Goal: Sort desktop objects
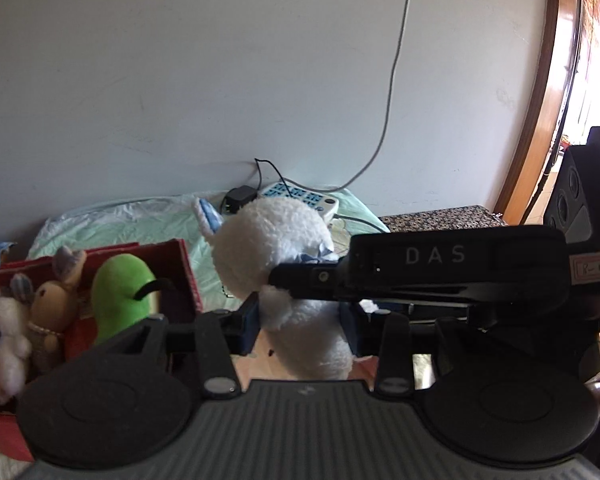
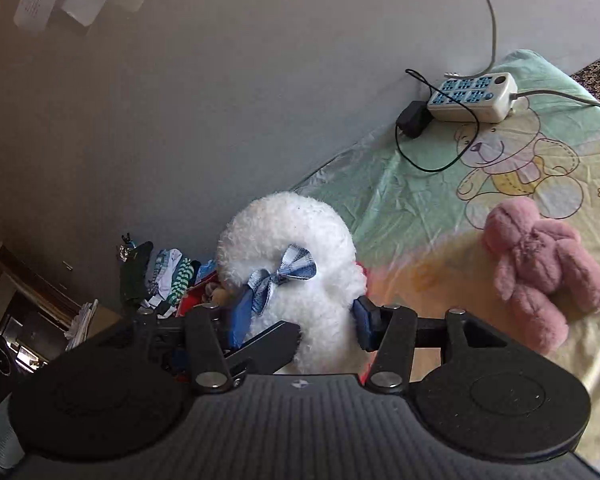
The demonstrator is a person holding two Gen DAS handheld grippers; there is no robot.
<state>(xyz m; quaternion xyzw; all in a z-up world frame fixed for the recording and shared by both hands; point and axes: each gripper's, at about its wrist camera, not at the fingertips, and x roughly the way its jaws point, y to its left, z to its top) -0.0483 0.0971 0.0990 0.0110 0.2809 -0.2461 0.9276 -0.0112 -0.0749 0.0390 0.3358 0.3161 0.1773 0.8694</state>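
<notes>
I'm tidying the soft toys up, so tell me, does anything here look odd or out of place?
Yes. Both the left gripper and the right gripper clamp the same white plush at once. A pink plush lies alone on the sheet, outside the red box holding the other toys.

Two close wrist views along the fingers toward the wall, sharing the white plush [image 1: 276, 248] [image 2: 288, 240].

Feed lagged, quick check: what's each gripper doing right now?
Left gripper: shut on the white plush toy.
Right gripper: shut on the same white plush toy.
</notes>
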